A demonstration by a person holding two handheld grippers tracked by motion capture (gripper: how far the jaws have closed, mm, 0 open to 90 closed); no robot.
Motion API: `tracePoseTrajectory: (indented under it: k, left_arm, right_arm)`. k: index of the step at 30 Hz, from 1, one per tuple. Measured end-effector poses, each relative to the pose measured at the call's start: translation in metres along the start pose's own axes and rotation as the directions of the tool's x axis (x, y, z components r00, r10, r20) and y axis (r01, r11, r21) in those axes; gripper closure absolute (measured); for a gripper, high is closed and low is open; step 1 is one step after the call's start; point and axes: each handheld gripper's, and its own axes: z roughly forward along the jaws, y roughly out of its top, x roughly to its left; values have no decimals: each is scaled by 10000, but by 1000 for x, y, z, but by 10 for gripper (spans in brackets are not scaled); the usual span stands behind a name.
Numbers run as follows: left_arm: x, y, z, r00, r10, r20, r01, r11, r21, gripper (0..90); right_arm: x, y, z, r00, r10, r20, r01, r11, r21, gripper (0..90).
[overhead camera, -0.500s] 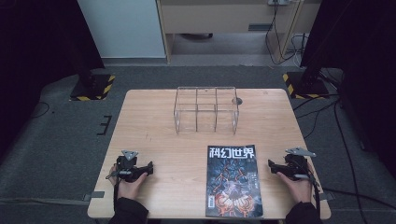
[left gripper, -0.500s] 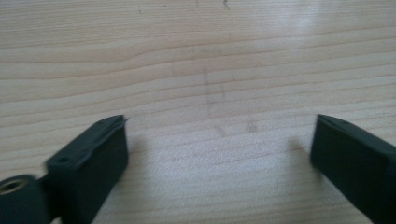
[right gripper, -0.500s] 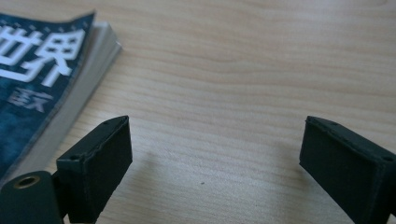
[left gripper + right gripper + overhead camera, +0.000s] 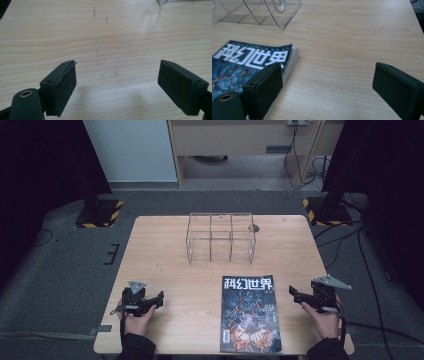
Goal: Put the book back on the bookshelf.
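A dark blue magazine (image 4: 250,314) with white title characters lies flat near the table's front edge, right of centre. In the right gripper view the magazine (image 4: 249,60) lies at the left, its corner just beyond one jaw. A clear acrylic rack (image 4: 221,237) with upright dividers stands at the back middle of the table. My left gripper (image 4: 161,298) rests on the table at the front left, open, with bare wood between its jaws (image 4: 117,87). My right gripper (image 4: 292,293) sits right of the magazine, open and holding nothing (image 4: 327,87).
The wooden table (image 4: 165,255) has a small round hole (image 4: 253,227) near the rack's right end. The clear rack (image 4: 259,12) shows at the top left of the right gripper view. Grey carpet and yellow-black striped stand bases (image 4: 99,214) surround the table.
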Motion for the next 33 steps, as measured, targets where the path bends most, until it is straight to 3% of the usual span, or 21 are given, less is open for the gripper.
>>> tracePoseTrajectory:
  k: [5,16,25,33]
  left_arm:
    - [-5,2,-4,9997,-13,261,16,9999,-105,159]
    - [-26,9,-13,9969,159,768,-115,9983,-578,160]
    - [-51,12,-13,9892,312,1434,-206,9970,-742,168]
    - [-68,13,-11,9829,667,1716,-538,9955,-785,164]
  right_arm:
    - [4,6,-9,9999,19,-134,-23,9996,-288,96]
    - [18,15,-16,9986,-367,-388,354,9988,-338,98]
    - [32,19,-15,9951,-582,-801,563,9981,-265,101]
    - [39,17,-11,9927,-659,-1006,648,9978,-141,103]
